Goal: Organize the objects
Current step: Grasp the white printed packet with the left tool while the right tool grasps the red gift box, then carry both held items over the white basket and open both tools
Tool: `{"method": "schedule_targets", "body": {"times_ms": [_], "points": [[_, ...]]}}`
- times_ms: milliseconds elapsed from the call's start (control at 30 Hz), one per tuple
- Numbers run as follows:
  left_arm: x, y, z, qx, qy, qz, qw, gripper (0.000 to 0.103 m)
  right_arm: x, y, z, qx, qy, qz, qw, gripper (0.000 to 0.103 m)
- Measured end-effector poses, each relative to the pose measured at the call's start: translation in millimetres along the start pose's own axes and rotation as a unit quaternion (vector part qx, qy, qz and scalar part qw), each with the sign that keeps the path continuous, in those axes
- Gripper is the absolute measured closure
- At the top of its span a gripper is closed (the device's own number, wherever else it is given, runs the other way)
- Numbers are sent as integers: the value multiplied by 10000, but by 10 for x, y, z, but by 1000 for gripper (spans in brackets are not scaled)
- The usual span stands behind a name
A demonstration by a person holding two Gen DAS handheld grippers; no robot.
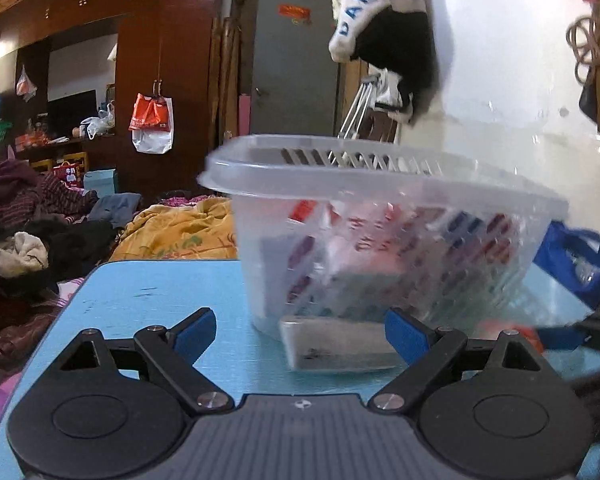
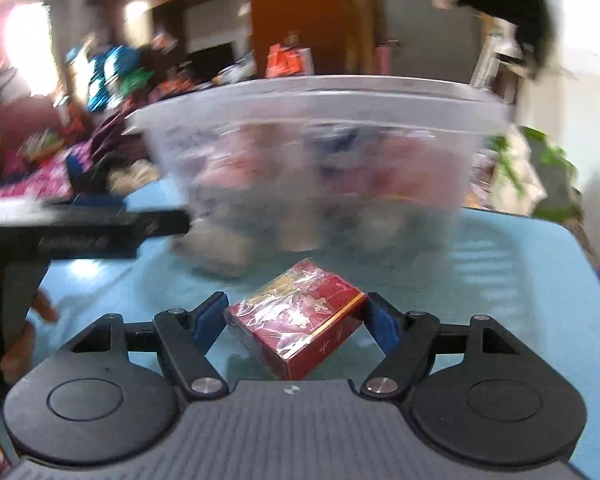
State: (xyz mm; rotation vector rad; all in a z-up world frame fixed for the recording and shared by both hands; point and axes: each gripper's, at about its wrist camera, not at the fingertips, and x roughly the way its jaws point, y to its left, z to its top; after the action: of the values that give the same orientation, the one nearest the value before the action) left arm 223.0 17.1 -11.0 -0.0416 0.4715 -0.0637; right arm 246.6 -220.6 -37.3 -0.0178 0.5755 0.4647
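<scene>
Red box [image 2: 296, 328] pinched in the right gripper [image 2: 296, 316] jaws at lower centre – left gripper [image 1: 300, 332] jaws wide, empty – basket [image 2: 312, 152] part-filled, more to go.

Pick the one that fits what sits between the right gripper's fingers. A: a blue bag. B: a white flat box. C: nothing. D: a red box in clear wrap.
D: in the right wrist view the right gripper has its blue pads against both sides of the red box, shiny with clear wrap.
</scene>
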Motion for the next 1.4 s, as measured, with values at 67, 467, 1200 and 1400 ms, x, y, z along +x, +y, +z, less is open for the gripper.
{"method": "schedule_targets", "body": {"times_ms": [67,467,1200,1400], "points": [[50,-111,10,92,85,33,9999,10,-35,-110,-18,166,-41,-6,9999,26],[315,-447,-6,459,602,554,9956,10,-78,-147,-17,264,-241,37,9994,26],[-31,-437,-136,60,159,-184,9997,21,-54,-107,-8,125,-203,64,9997,26],[-235,-364,-161,-22,-137,-248,9996,21,-157,-95,-27,32,-397,135,9991,26]]}}
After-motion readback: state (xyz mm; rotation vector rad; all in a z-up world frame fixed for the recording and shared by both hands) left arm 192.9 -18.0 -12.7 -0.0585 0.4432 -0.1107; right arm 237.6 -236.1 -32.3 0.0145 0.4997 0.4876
